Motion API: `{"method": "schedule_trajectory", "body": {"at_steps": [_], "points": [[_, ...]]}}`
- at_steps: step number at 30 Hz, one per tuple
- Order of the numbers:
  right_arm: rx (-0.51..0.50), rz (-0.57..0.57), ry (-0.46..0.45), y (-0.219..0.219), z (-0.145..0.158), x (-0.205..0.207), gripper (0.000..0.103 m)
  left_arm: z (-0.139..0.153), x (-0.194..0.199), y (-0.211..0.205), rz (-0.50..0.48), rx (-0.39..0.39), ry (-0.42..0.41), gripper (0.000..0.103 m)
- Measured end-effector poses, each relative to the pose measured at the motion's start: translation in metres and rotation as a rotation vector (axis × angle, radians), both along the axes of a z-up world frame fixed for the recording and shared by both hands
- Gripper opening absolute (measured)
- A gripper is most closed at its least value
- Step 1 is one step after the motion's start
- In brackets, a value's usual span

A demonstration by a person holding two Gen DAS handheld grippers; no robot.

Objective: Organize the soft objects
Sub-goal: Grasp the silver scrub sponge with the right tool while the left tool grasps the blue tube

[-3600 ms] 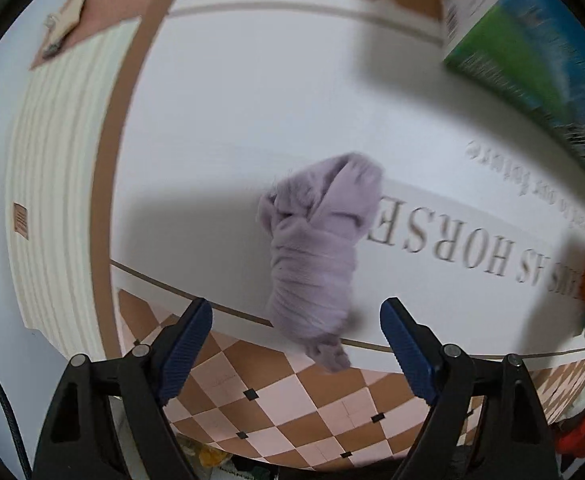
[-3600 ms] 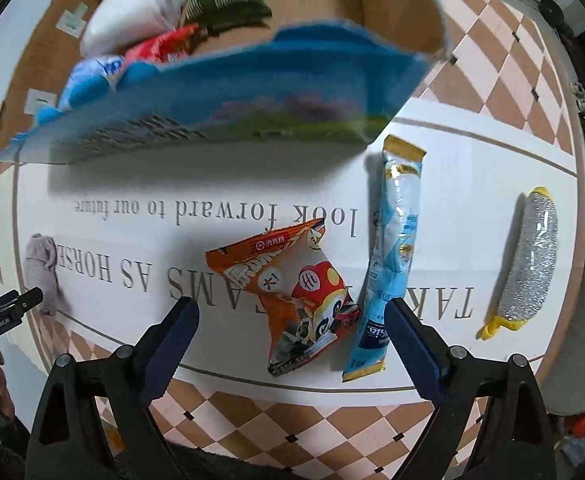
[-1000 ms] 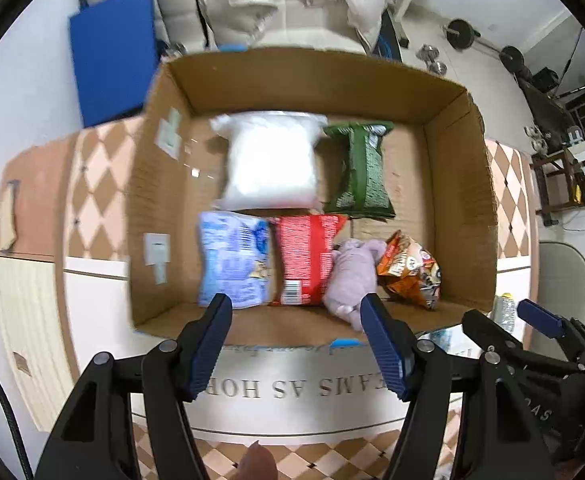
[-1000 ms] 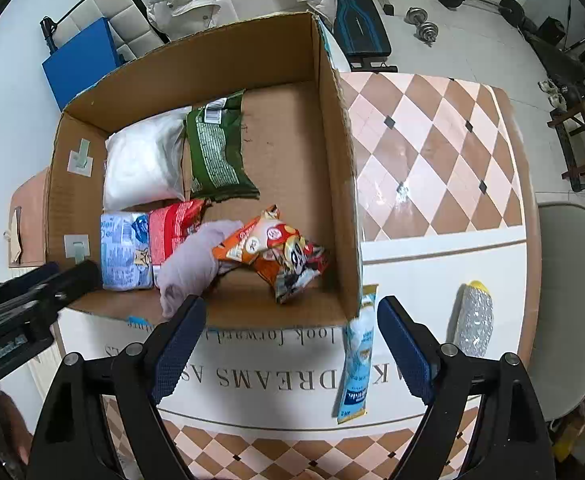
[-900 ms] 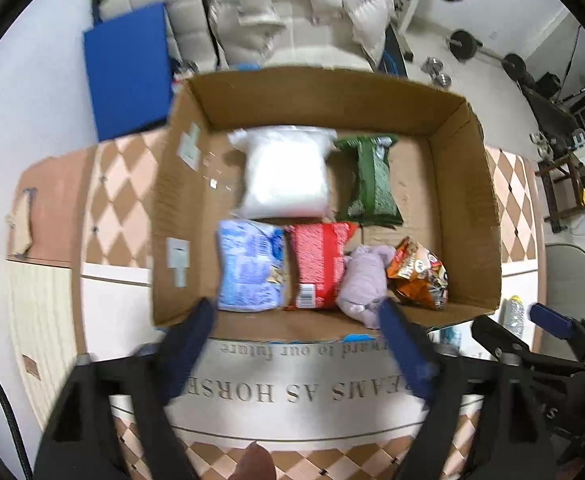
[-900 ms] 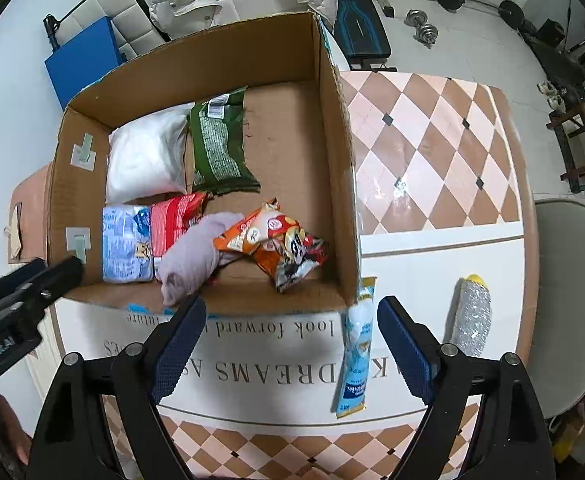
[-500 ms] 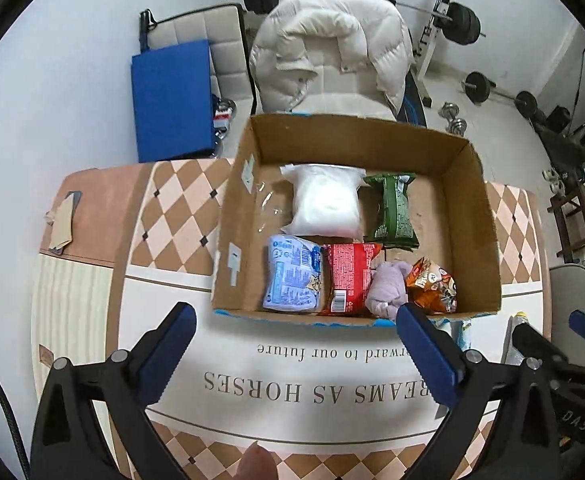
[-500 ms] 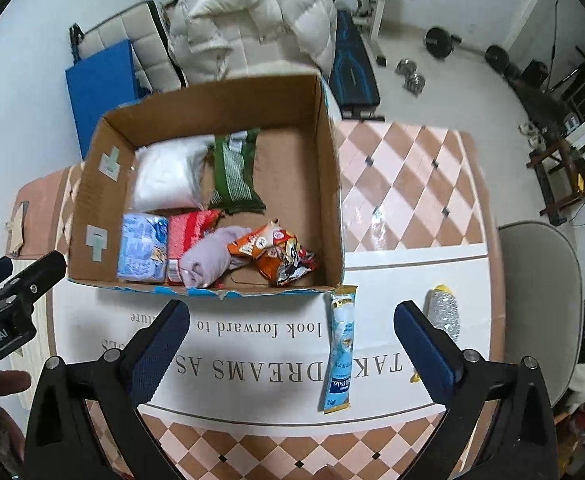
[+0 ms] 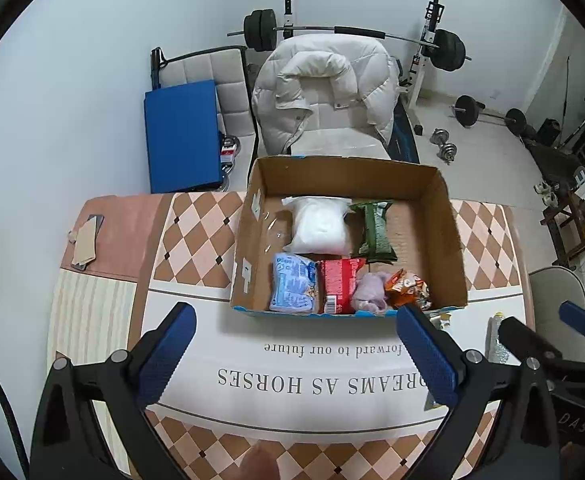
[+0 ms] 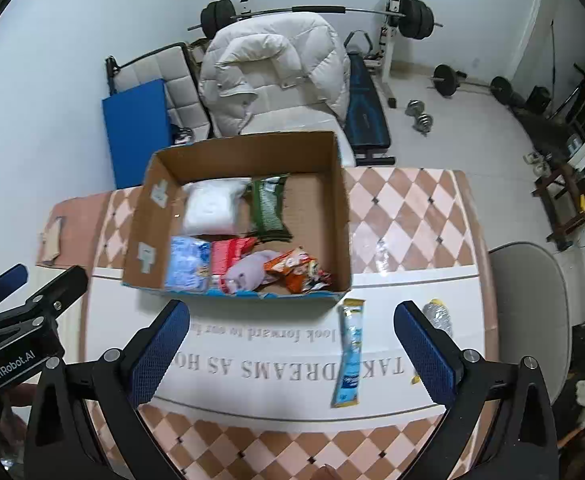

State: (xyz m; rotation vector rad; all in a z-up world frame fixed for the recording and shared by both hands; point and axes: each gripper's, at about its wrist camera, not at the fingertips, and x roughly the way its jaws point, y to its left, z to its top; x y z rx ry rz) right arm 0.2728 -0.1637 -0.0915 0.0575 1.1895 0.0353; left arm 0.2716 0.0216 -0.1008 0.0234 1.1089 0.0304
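A cardboard box [image 9: 448, 216] [image 10: 342, 216] stands on the table. Inside lie a lilac cloth [image 9: 368, 290] [image 10: 248, 270], an orange snack bag [image 9: 406, 288] [image 10: 298, 270], a red packet [image 9: 338, 284], a light blue packet [image 9: 294, 286], a white bag [image 9: 320, 226] and a green packet [image 9: 376, 230]. A long blue packet [image 10: 350, 354] and a silver scrubber [image 10: 438, 318] lie on the table right of the box. My left gripper [image 9: 292, 356] and right gripper [image 10: 290, 354] are open and empty, high above the table's front.
The table carries a white cloth with printed words [image 9: 312, 380] over a checked cover [image 10: 408, 208]. A brown card [image 9: 84, 242] lies at the far left. A chair [image 10: 528, 292] stands to the right. A white coat, weights and a bench lie behind the table.
Both grippers have risen and pulled back from the box, so it looks smaller and more of the room shows. The lilac cloth and orange bag, on the table earlier, lie in the box.
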Motion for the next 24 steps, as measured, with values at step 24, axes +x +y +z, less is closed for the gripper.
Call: {"method": "schedule_trajectory", "body": {"at_steps": [24], "points": [[-0.001,-0.356,0.318,-0.259,-0.161,-0.041,0.103,-0.265,0.003,-0.244,-0.266,0.029,0.555,0.085]]}}
